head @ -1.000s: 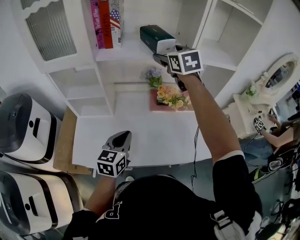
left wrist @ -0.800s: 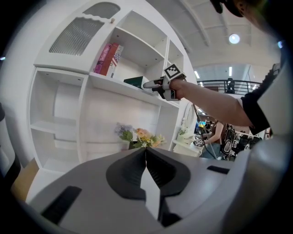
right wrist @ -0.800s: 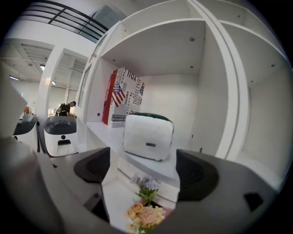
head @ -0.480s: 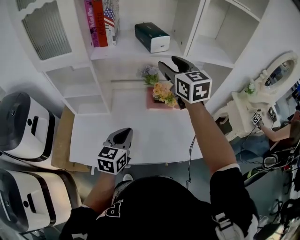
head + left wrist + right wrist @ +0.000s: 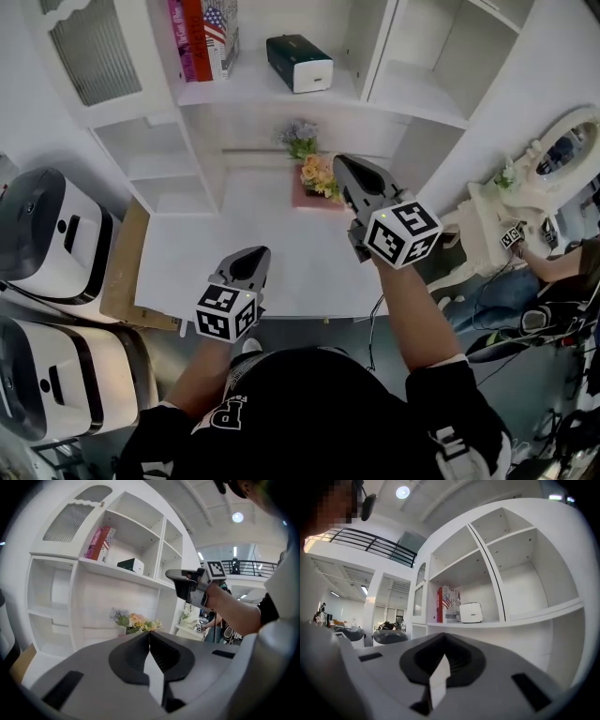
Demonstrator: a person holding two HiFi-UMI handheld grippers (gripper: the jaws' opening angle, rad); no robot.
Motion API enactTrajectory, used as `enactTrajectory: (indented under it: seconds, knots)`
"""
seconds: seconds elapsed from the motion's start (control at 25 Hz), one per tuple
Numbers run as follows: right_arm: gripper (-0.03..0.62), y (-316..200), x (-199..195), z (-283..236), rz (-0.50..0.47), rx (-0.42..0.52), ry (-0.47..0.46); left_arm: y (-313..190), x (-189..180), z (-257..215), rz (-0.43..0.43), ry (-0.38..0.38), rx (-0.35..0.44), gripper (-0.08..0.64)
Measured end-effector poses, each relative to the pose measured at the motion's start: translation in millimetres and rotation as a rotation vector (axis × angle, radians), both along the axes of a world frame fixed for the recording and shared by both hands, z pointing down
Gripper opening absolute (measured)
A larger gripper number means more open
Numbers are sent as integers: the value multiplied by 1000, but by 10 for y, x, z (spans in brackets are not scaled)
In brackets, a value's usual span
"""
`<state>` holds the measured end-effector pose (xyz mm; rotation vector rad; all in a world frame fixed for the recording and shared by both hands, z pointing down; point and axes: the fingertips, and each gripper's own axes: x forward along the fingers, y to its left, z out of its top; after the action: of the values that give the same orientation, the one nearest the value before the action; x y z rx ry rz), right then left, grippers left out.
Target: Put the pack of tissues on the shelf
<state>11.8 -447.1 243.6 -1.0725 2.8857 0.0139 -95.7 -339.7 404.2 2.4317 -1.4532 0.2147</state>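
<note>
The pack of tissues (image 5: 298, 63), dark green with a white end, lies on the white shelf (image 5: 253, 91) to the right of some upright books (image 5: 202, 37). Nothing touches it. It also shows in the left gripper view (image 5: 131, 565) and in the right gripper view (image 5: 471, 612). My right gripper (image 5: 339, 165) hangs over the table by the flowers, well below the shelf, shut with nothing in its jaws (image 5: 443, 641). My left gripper (image 5: 251, 255) hovers at the table's near edge, shut and empty (image 5: 149, 634).
A flower arrangement (image 5: 319, 178) on a pink mat stands at the back of the white table (image 5: 216, 253). White machines (image 5: 52, 244) stand at the left. A person (image 5: 553, 258) sits at the right beside a white dresser (image 5: 525, 187). Shelf compartments (image 5: 422, 56) lie to the right.
My right gripper has drawn back from the tissue pack on the shelf and come down over the table. The pack stays on the shelf. My left gripper has barely moved.
</note>
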Motion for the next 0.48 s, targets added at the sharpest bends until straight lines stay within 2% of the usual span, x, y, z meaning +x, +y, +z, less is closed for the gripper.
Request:
enactTrajectory:
  seconds: [0.48]
  knots:
    - [9,849,596,1236,-52,-247,-54,344,498,78,-26,12,9,14]
